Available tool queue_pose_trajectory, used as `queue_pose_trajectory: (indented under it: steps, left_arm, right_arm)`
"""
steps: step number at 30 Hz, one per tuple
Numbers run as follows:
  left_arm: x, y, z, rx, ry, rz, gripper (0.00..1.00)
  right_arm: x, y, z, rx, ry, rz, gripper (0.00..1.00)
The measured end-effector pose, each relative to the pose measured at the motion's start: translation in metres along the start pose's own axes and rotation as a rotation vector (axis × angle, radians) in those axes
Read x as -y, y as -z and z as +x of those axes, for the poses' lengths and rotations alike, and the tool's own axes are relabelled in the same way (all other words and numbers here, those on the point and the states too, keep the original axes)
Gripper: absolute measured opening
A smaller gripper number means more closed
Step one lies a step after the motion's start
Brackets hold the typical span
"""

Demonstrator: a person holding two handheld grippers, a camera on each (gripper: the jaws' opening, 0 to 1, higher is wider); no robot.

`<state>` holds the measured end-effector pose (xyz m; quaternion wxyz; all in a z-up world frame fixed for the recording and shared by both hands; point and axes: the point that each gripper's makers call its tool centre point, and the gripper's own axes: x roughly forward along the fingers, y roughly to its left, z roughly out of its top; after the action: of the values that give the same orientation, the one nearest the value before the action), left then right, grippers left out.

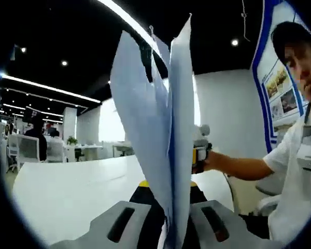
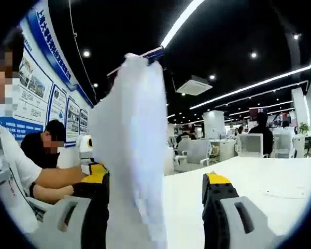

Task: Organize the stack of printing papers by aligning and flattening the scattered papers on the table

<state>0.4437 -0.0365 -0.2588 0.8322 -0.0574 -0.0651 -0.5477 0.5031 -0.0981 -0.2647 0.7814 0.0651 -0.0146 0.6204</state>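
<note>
A stack of white printing papers (image 1: 166, 119) stands upright on edge above the white table (image 1: 67, 192), its sheets fanned apart at the top. My left gripper (image 1: 169, 196) is shut on the bottom of the stack. In the left gripper view, a person's hand holds my right gripper (image 1: 200, 150) just behind the stack on the right. In the right gripper view the same papers (image 2: 129, 150) rise between my right gripper's (image 2: 155, 182) jaws, close to the left jaw. Those jaws stand wide apart, so this gripper is open. My left gripper (image 2: 88, 150) shows beyond the stack's left side.
The person (image 1: 300, 135) holding the grippers stands close at the table's side. Another person (image 2: 54, 140) sits by the poster wall (image 2: 46, 93). Office chairs (image 2: 197, 153) and desks stand beyond the table's far edge (image 2: 269, 179).
</note>
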Motion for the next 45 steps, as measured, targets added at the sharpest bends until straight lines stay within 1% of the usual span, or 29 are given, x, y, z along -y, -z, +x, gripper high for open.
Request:
queue_pose_trajectory:
  steps: [1,3,4,5,6,8,9,10,11,13,15,16,18,19,21,22,23,24,26,28,29,30,34,36,37,39,42,44,45]
  left_arm:
    - [0.001,-0.002,-0.001,0.015,0.017,-0.023,0.06]
    - [-0.008,0.0,-0.003,0.017,-0.015,-0.02,0.06]
    - [-0.01,0.001,-0.003,0.011,-0.028,-0.013,0.06]
    - [-0.012,0.004,-0.003,0.003,-0.032,-0.017,0.06]
    - [-0.013,0.006,-0.003,-0.003,-0.041,-0.018,0.07]
    - [-0.017,0.004,-0.005,0.012,-0.067,0.009,0.09]
    - [-0.019,0.003,-0.007,0.013,-0.074,0.006,0.11]
    - [-0.021,0.003,-0.008,0.012,-0.081,0.002,0.14]
    - [-0.025,0.001,-0.012,0.02,-0.102,0.008,0.17]
    - [-0.031,-0.002,-0.021,0.036,-0.139,0.029,0.18]
    - [-0.041,-0.006,-0.031,0.049,-0.207,0.055,0.19]
    - [-0.041,-0.008,-0.034,0.055,-0.217,0.082,0.19]
    - [-0.043,-0.01,-0.036,0.072,-0.24,0.085,0.21]
    - [-0.044,-0.008,-0.034,0.059,-0.255,0.1,0.22]
    - [-0.046,-0.004,-0.028,0.033,-0.286,0.13,0.25]
    - [-0.047,-0.004,-0.026,0.03,-0.31,0.144,0.25]
    - [-0.048,-0.005,-0.023,0.03,-0.333,0.166,0.26]
    - [-0.043,-0.006,-0.019,0.033,-0.323,0.19,0.27]
    - [-0.041,-0.006,-0.014,0.038,-0.343,0.193,0.28]
    - [-0.036,-0.007,-0.001,0.034,-0.359,0.223,0.31]
    - [-0.038,-0.006,0.001,0.008,-0.382,0.252,0.31]
    - [-0.036,-0.006,0.004,0.006,-0.371,0.266,0.31]
    - [-0.043,-0.009,-0.002,0.012,-0.431,0.275,0.33]
    - [-0.039,-0.008,-0.001,0.026,-0.421,0.274,0.34]
    - [-0.037,-0.008,-0.001,0.032,-0.421,0.276,0.34]
    - [-0.032,-0.008,-0.002,0.046,-0.404,0.273,0.34]
    - [-0.025,-0.011,-0.006,0.066,-0.407,0.321,0.33]
    - [-0.018,-0.013,-0.004,0.081,-0.377,0.347,0.33]
    - [-0.015,-0.016,-0.003,0.108,-0.362,0.345,0.33]
  right_arm:
    - [-0.004,0.002,0.003,0.012,-0.033,0.037,0.69]
    - [-0.012,0.002,0.008,0.042,-0.072,0.084,0.61]
    - [-0.015,0.003,0.01,0.036,-0.078,0.064,0.51]
    - [-0.022,0.003,0.01,0.034,-0.108,0.003,0.3]
    - [-0.028,0.003,0.01,0.028,-0.138,-0.063,0.14]
    - [-0.037,-0.001,0.009,0.066,-0.168,-0.081,0.01]
    - [-0.041,0.0,0.007,0.053,-0.194,-0.076,0.0]
    - [-0.04,0.0,0.007,0.055,-0.188,-0.067,0.0]
    - [-0.037,-0.001,0.004,0.057,-0.168,-0.098,0.0]
    - [-0.036,-0.004,0.0,0.074,-0.172,-0.13,0.0]
    - [-0.032,-0.006,-0.004,0.079,-0.145,-0.14,0.0]
    - [-0.029,-0.007,-0.005,0.079,-0.131,-0.145,0.0]
    - [-0.023,-0.008,-0.006,0.082,-0.095,-0.121,0.17]
    - [-0.019,-0.009,-0.006,0.086,-0.077,-0.106,0.23]
    - [-0.012,-0.012,-0.006,0.093,-0.04,-0.076,0.3]
    - [-0.007,-0.013,-0.006,0.092,0.002,-0.098,0.34]
    - [-0.004,-0.014,-0.007,0.093,0.036,-0.098,0.42]
    - [-0.004,-0.015,-0.006,0.093,0.05,-0.085,0.49]
    - [-0.005,-0.016,-0.005,0.095,0.07,-0.06,0.6]
    - [-0.009,-0.017,-0.001,0.096,0.084,-0.066,0.68]
    - [-0.006,-0.018,-0.001,0.094,0.111,-0.075,0.69]
    - [-0.008,-0.019,-0.001,0.094,0.108,-0.079,0.68]
    - [-0.014,-0.031,-0.009,0.13,0.112,-0.065,0.68]
    - [-0.023,-0.034,-0.008,0.143,0.088,-0.085,0.7]
    - [-0.027,-0.035,-0.008,0.148,0.084,-0.118,0.7]
    - [-0.03,-0.035,-0.012,0.142,0.094,-0.158,0.69]
    - [-0.024,-0.035,-0.019,0.145,0.16,-0.17,0.72]
    - [-0.023,-0.034,-0.022,0.159,0.21,-0.205,0.76]
    - [-0.026,-0.032,-0.021,0.162,0.207,-0.212,0.78]
